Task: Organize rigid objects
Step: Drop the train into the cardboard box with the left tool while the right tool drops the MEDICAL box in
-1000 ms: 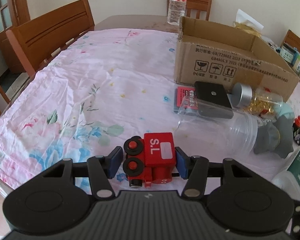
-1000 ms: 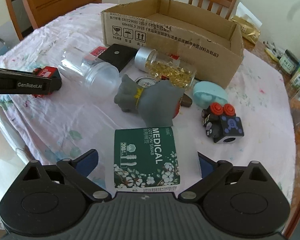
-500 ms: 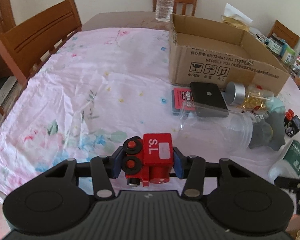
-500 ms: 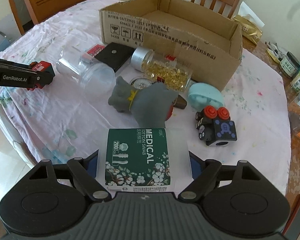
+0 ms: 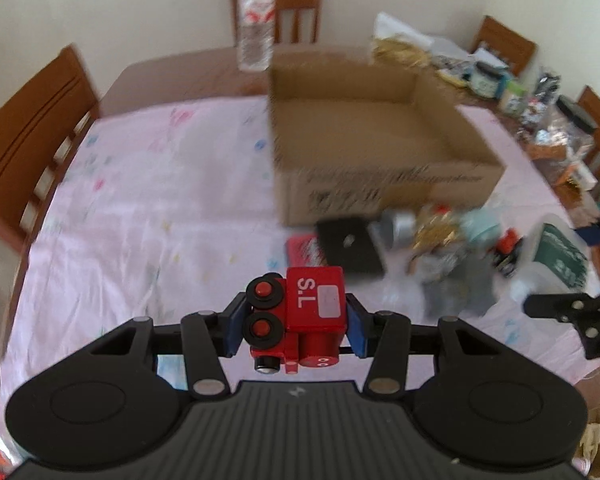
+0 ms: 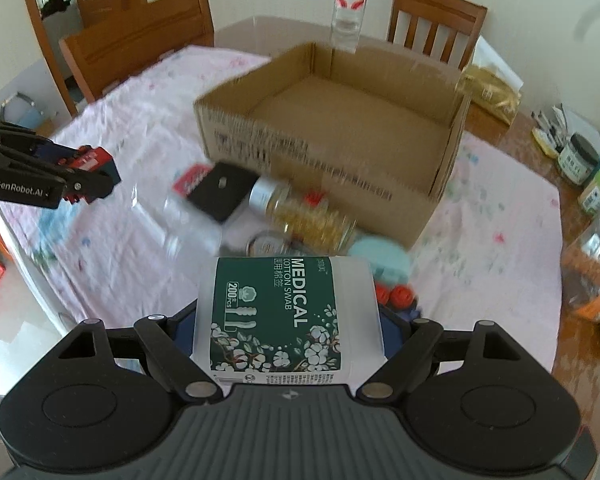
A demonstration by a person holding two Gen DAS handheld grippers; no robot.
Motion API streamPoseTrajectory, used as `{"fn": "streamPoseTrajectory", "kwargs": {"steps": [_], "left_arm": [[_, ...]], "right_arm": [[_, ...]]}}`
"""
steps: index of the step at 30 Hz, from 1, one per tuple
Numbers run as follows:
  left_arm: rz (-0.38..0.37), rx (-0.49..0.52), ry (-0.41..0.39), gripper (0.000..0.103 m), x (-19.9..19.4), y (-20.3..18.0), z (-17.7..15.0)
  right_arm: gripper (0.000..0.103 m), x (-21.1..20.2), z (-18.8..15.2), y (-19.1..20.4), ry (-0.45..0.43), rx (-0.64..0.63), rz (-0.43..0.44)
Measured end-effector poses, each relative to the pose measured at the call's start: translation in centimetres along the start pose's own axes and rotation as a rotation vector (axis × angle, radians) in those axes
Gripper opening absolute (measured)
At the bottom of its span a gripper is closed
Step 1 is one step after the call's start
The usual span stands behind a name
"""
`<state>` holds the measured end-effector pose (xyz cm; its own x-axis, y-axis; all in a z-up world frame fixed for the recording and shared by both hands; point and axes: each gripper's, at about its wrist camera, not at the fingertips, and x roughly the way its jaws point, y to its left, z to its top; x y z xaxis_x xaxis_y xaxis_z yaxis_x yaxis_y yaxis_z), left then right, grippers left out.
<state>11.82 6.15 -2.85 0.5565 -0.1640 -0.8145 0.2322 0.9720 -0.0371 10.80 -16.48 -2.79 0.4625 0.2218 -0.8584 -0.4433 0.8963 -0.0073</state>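
Left gripper (image 5: pixel 296 324) clamped on red toy train (image 5: pixel 300 318), blue pads touching both its sides, train held above the pink tablecloth (image 5: pixel 148 208), short of the open cardboard box (image 5: pixel 364 148). Right gripper (image 6: pixel 286 332) closed on cotton swab tub (image 6: pixel 286 316), squeezed between both fingers, raised over the clutter: black block (image 6: pixel 220 190), capsule jar (image 6: pixel 300 216), blue case (image 6: pixel 384 260), all near the box's front wall

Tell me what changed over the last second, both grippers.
The right gripper closed on the cotton swab box and lifted it off the table. The left gripper raised the red toy train toward the cardboard box. Unchanged: train clamped in the jaws; box empty; clutter in front of it.
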Motion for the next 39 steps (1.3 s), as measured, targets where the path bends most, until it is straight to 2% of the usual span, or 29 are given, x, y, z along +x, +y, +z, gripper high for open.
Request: {"fn": "streamPoseTrajectory", "kwargs": {"steps": [8,17,28,31,33,34,37,39], "left_arm": [[-0.058,0.121,-0.084,0.048,1.4,-1.0,6.8],[-0.097,0.2,-0.101,0.048,6.7,-0.9,14.2],[-0.122,0.221,-0.096,0.048,13.2,-0.5,19.6],[-0.135,0.226,-0.113,0.044,14.3,-0.6,20.3],[-0.144,0.223,-0.149,0.054,14.7,-0.6,20.7],[-0.145,0.225,-0.164,0.07,14.9,-0.6,20.8],[-0.124,0.238,-0.168,0.074,15.1,-0.4,20.8],[-0.124,0.228,-0.161,0.087,14.9,0.2,20.7]], "right_arm": [[0.087,-0.4,4.5,-2.3,-0.068,0.026,-0.042],[0.087,0.4,8.7,-4.7,-0.1,0.11,-0.106],[0.087,2.0,12.7,-6.2,-0.092,0.179,-0.173],[0.087,2.4,13.6,-6.2,-0.084,0.185,-0.182],[0.087,2.7,14.2,-6.2,-0.079,0.184,-0.189],[0.087,2.9,14.5,-6.2,-0.077,0.183,-0.19],[0.087,3.7,15.1,-6.2,-0.064,0.178,-0.199],[0.087,4.2,15.5,-6.2,-0.059,0.175,-0.2]]}}
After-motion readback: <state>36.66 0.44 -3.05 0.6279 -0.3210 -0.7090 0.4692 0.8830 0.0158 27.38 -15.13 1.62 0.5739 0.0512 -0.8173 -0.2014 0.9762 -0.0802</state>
